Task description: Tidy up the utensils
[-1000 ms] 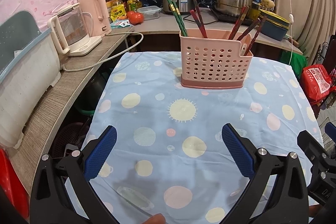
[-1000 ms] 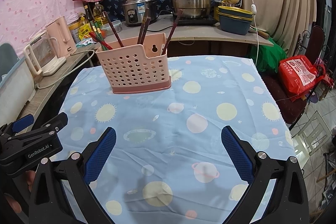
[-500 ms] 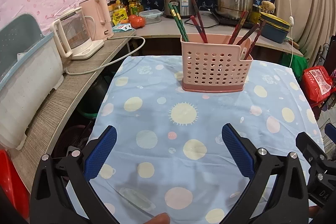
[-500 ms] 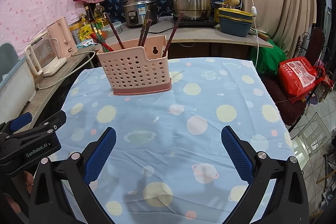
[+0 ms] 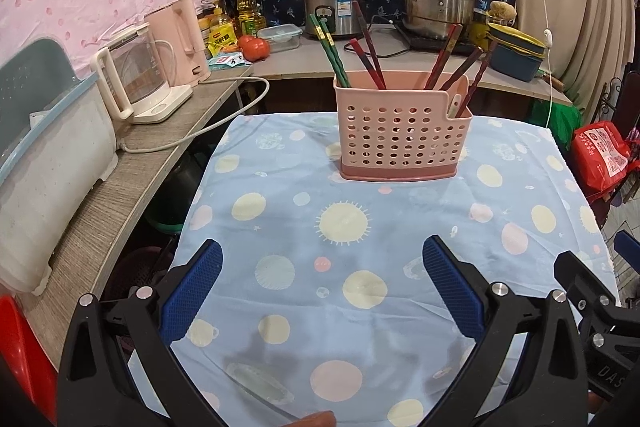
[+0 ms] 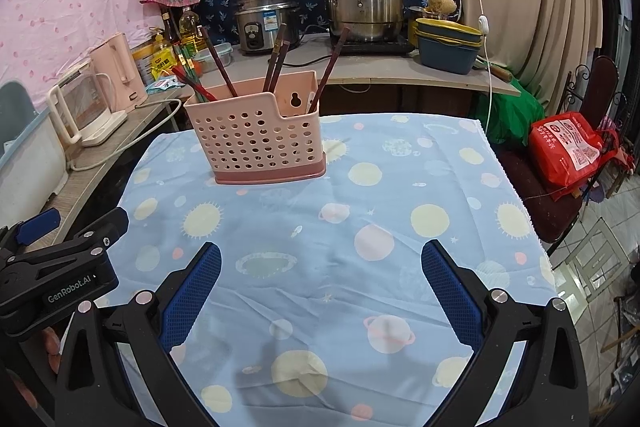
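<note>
Left tool (image 5: 322,277) spread wide and empty, hovering above the near end of the desk (image 5: 280,227); right tool (image 6: 321,277) likewise wide open, gripping nothing, just beside it, with the left tool's black body showing at the lower left of the right wrist view. Farther out, nothing loose on the blue planet-print cloth: no stray utensil anywhere on it. Beyond, the pink perforated holder (image 5: 402,131) standing upright toward the far end, well apart from both tools, carrying green chopsticks (image 5: 330,53) at its left and dark red and brown chopsticks (image 5: 448,61) spread through the rest; which compartment each pair sits in cannot be told. Compared with 1.0 s ago, holder sitting lower in both views, same contents, both tools just as open. Probably a pull-back after the last placement, so sorting likely finished, or nearly.
</note>
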Tool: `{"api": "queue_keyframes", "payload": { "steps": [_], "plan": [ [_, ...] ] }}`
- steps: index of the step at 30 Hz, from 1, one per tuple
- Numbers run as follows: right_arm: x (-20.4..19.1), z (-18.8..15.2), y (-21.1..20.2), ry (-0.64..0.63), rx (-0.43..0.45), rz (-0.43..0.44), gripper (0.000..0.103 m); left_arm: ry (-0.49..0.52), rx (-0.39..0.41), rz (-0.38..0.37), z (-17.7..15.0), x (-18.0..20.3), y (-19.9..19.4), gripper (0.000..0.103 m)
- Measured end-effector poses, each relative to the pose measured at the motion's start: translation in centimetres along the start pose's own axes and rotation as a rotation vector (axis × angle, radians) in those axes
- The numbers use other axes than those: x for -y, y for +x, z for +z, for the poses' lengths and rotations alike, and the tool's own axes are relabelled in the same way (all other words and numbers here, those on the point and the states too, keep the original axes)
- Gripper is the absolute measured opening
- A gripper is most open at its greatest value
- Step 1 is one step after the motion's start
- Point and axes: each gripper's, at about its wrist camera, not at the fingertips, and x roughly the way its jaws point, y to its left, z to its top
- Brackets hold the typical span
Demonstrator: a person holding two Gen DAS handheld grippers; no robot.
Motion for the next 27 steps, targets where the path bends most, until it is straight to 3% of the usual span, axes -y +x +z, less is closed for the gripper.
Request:
{"api": "queue_keyframes", "payload": {
  "steps": [27],
  "plan": [
    [-0.73,0.08,-0.17,-0.011,0.002,0.001,0.097,-0.007,-0.005,0.009,0.02,-0.04,0.10,0.096]
  ]
}}
